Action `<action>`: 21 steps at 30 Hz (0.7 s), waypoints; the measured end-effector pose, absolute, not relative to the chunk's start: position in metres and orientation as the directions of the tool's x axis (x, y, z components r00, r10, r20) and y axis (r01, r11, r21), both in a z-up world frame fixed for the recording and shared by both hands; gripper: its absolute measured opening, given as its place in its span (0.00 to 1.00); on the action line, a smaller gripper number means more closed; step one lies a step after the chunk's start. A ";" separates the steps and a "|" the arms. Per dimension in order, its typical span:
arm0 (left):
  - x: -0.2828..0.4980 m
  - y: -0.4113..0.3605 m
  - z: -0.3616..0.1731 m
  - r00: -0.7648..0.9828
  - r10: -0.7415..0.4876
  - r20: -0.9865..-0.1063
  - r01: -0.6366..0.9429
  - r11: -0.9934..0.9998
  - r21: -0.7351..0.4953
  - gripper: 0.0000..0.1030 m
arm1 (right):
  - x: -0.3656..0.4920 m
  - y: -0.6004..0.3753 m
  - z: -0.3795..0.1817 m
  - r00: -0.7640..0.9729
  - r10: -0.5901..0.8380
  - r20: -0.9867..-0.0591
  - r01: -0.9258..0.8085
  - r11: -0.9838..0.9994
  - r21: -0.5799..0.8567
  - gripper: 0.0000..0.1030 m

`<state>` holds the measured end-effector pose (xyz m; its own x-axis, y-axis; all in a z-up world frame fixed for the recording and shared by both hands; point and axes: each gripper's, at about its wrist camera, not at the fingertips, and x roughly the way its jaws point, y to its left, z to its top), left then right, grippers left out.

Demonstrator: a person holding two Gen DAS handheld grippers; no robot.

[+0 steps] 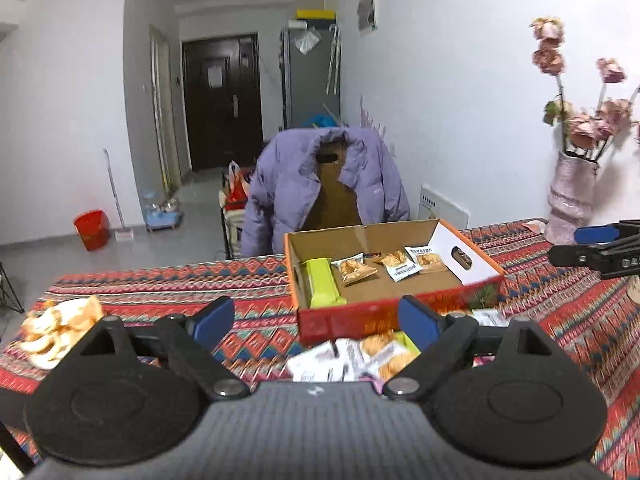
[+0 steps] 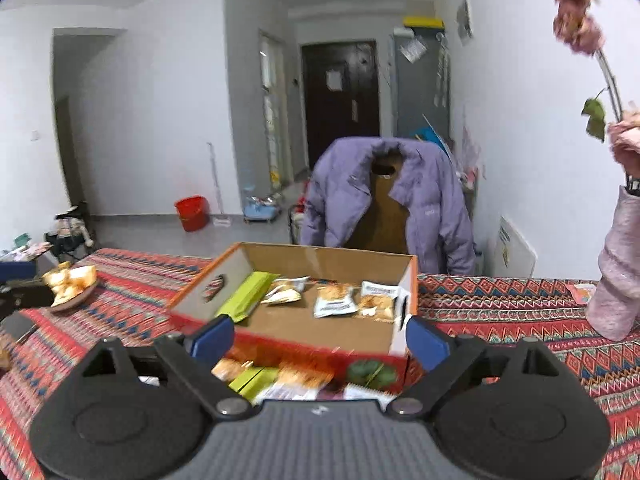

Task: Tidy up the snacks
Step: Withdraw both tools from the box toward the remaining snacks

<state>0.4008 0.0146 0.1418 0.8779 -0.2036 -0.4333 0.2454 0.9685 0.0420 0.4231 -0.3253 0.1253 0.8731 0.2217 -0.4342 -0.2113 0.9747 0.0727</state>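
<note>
Left gripper (image 1: 316,320) and right gripper (image 2: 320,338) gape, empty.

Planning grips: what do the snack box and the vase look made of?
Snack box: corrugated cardboard, raw brown inside, glossy red print outside, folded flaps. Vase: probably glazed ceramic, since its pink surface shows shiny highlights; could be glass.

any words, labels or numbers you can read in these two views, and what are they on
"DA": white letters on the right gripper arm at the left view's right edge; the rest is cut off.
White snack packets in the cardboard box: dark printed bands, too small to read.
Loose snack packets in front of the box: blurred, unreadable.
Paper on the dark door: too small to read.
White wall panel: yellow mark, unreadable.
</note>
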 end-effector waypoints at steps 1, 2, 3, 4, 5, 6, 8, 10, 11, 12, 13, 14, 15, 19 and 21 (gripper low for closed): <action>0.384 0.019 0.139 0.886 -0.195 -0.420 0.238 0.970 0.051 0.89 | 0.408 -0.323 0.123 0.886 0.216 -0.411 -0.208 0.976 0.066 0.95; 0.371 0.022 0.138 0.894 -0.191 -0.406 0.234 0.970 0.059 0.90 | 0.388 -0.320 0.121 0.898 0.204 -0.391 -0.202 0.978 0.047 0.96; 0.357 0.025 0.136 0.903 -0.183 -0.388 0.227 0.971 0.070 0.91 | 0.373 -0.318 0.119 0.905 0.198 -0.378 -0.200 0.979 0.033 0.96; 0.341 0.028 0.134 0.912 -0.177 -0.370 0.221 0.972 0.079 0.91 | 0.357 -0.315 0.116 0.911 0.193 -0.364 -0.201 0.979 0.014 0.96; 0.327 0.031 0.133 0.918 -0.172 -0.358 0.214 0.973 0.083 0.93 | 0.344 -0.311 0.113 0.915 0.188 -0.357 -0.203 0.979 -0.004 0.96; 0.314 0.033 0.132 0.922 -0.162 -0.351 0.203 0.976 0.081 0.93 | 0.332 -0.308 0.110 0.918 0.181 -0.353 -0.201 0.979 -0.019 0.97; 0.288 0.037 0.128 0.929 -0.155 -0.337 0.189 0.979 0.070 0.94 | 0.305 -0.301 0.104 0.922 0.177 -0.343 -0.208 0.977 -0.055 0.97; 0.264 0.040 0.124 0.931 -0.157 -0.329 0.184 0.981 0.053 0.95 | 0.280 -0.293 0.097 0.923 0.177 -0.342 -0.218 0.972 -0.086 0.97; 0.252 0.040 0.121 0.932 -0.161 -0.325 0.185 0.982 0.044 0.96 | 0.268 -0.289 0.094 0.923 0.182 -0.339 -0.227 0.969 -0.097 0.97; 0.241 0.041 0.118 0.932 -0.169 -0.321 0.192 0.981 0.039 0.97 | 0.254 -0.286 0.090 0.925 0.186 -0.330 -0.231 0.968 -0.103 0.97; 0.231 0.041 0.115 0.932 -0.177 -0.316 0.200 0.979 0.040 0.98 | 0.247 -0.283 0.087 0.927 0.185 -0.325 -0.230 0.967 -0.106 0.98; 0.222 0.040 0.112 0.932 -0.180 -0.314 0.204 0.978 0.045 0.98 | 0.235 -0.280 0.083 0.929 0.184 -0.321 -0.230 0.967 -0.111 0.98; 0.214 0.039 0.108 0.932 -0.183 -0.314 0.209 0.977 0.050 0.99 | 0.226 -0.278 0.080 0.930 0.184 -0.317 -0.230 0.966 -0.114 1.00; 0.191 0.033 0.095 0.928 -0.204 -0.311 0.239 0.968 0.080 1.00 | 0.193 -0.270 0.068 0.933 0.157 -0.324 -0.208 0.969 -0.131 1.00; 0.184 0.031 0.090 0.926 -0.208 -0.316 0.242 0.968 0.072 1.00 | 0.178 -0.271 0.064 0.938 0.148 -0.314 -0.194 0.974 -0.121 1.00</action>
<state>0.1835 0.0310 0.0898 0.9259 -0.2076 -0.3156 0.2417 0.9677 0.0725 0.1778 -0.2713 0.0636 0.9380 0.1475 -0.3137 -0.1936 0.9736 -0.1210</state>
